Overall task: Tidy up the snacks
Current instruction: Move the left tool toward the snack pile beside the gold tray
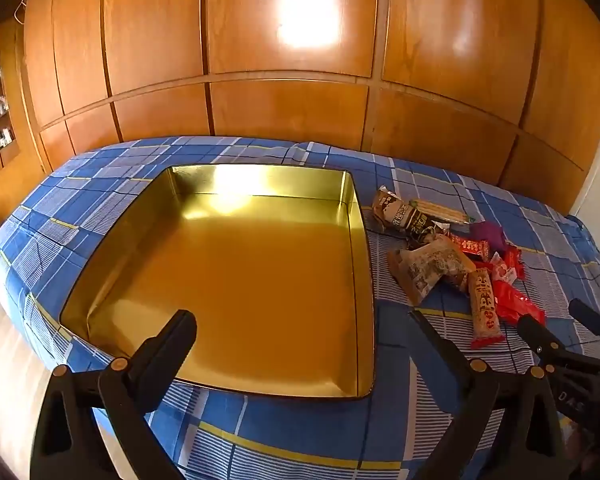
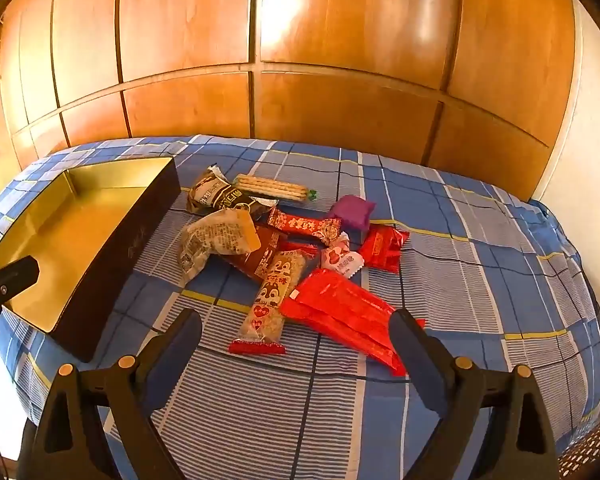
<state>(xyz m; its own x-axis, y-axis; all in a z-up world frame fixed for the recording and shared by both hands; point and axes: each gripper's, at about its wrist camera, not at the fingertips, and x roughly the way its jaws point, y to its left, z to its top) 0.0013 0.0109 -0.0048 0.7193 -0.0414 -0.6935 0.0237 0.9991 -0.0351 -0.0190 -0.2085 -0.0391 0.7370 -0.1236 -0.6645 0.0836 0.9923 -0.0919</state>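
On the left of the bed, which is spread with a blue checked cover, lies a wide, shallow gold tin with a dark outer wall; nothing is in it. The left tongs hang above its near edge, tilted downward, jaws spread wide with nothing between them; one black finger shows over the tin's near-left corner, the other over the cover just right of the tin.

Just right of the tin, on the cover, sits the heap of snacks, all outside the tin. At the far side lie a brown-and-white packet and a clear pack of pale sticks. Nearer is a crumpled beige wrapper resting on a brown packet, then a long red bar and a purple pouch beyond it. A bar with a cartoon squirrel points toward the camera, its red end nearest. Beside it lie a small white sweet with red hearts, a small red packet and a large flat red packet.

The right tongs hover over the near end of the heap, jaws wide apart and gripping nothing; the squirrel bar's end and the large red packet lie between the fingers in view. Behind the bed stands a wall of wooden cupboard doors.
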